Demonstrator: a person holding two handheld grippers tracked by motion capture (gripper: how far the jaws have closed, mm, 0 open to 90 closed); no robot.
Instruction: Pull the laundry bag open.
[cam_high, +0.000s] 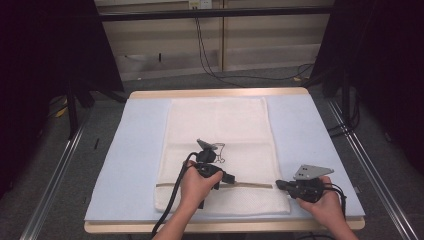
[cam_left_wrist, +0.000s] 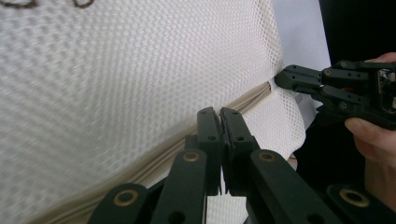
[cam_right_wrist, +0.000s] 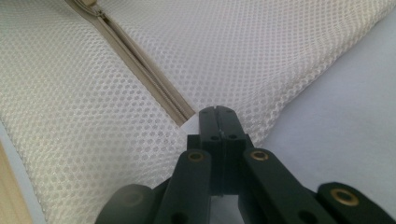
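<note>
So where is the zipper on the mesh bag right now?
In the high view the zipper runs across the near end of the mesh bag, between the left gripper and the right gripper at the bag's right edge.

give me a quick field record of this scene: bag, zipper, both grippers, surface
item: white mesh laundry bag, lying flat
zipper: beige zipper running across the bag near the person's edge
left gripper: left gripper jaws together over the zipper line, about midway along it; what they pinch cannot be told
right gripper: right gripper jaws together at the zipper's end by the bag's right edge, mesh seemingly pinched
surface: pale blue mat on a wooden table
</note>
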